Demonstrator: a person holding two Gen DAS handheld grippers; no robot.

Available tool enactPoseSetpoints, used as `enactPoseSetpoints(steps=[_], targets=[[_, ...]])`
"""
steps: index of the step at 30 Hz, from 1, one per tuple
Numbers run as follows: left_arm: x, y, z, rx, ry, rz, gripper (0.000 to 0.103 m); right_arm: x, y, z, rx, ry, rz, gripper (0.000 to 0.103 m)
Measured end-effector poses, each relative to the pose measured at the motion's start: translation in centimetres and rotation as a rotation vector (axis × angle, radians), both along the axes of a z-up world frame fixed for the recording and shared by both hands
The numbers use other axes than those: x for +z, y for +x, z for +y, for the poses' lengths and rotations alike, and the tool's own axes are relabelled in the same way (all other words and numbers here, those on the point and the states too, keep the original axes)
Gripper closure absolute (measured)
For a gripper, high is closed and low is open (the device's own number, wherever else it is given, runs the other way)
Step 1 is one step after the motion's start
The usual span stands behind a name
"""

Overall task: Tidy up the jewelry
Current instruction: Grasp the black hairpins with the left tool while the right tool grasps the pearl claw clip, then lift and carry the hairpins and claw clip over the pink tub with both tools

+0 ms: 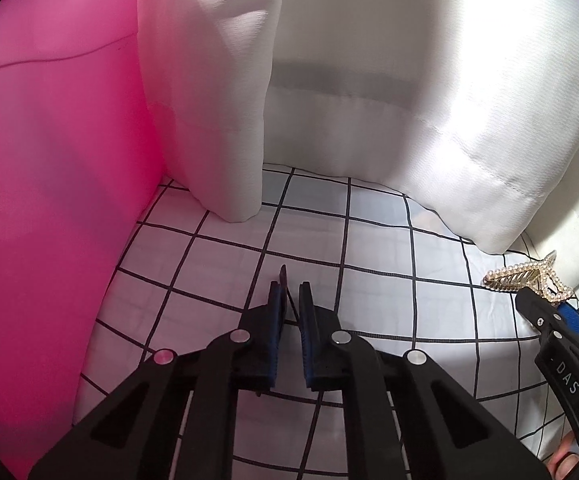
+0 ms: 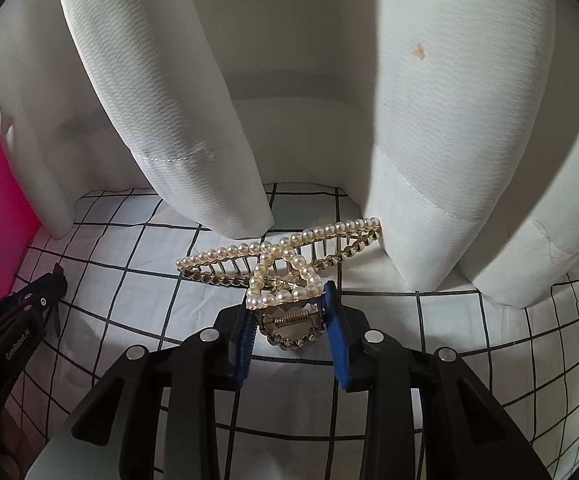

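While the right hand-held gripper (image 2: 289, 316) pinches the pearl claw clip (image 2: 285, 268) by its sprung handles | clip over grid cloth (image 2: 129, 292) beside curtain (image 2: 193, 120) | risk: squeeze opens teeth, snagging fabric | left hand-held gripper (image 1: 291, 300) nearly closed on a thin dark piece (image 1: 285, 280).

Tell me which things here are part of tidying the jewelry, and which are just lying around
Part of the job:
pearl hair claw
right gripper, shut on its hinge
left gripper, holding a thin dark piece

Just around:
white curtain
pink panel
checked cloth
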State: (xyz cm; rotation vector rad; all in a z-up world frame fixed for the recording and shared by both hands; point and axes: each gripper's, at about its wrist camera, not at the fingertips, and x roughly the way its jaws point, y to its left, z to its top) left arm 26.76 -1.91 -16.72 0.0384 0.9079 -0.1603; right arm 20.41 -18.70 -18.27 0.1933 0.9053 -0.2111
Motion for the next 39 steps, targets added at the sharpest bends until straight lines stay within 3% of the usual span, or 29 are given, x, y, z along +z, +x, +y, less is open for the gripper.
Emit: enactPoseSetpoints(steps=[3,9,20,39], targets=[[0.4,0.2,0.4,0.003,-0.045,0.023,0.094,0.3,-0.3,-0.8,0.007,0.011,-0.004,0.072],[-0.7,-2.0,0.6,-0.014,-0.067,0.021,0.094,1.3,-3.3,-1.4,0.016,0.032,-0.022,0.072],[0.9,-6.3,0.9,-0.034,-0.088,0.024,0.094,1.9,-7.3,-1.0,0.051,0.048,-0.027,0.072],[7.4,-15.3,1.7,-0.047,-0.107,-0.025,0.094,5.8,-13.4,-1.4,0.115,0.02,-0.042,0.072]])
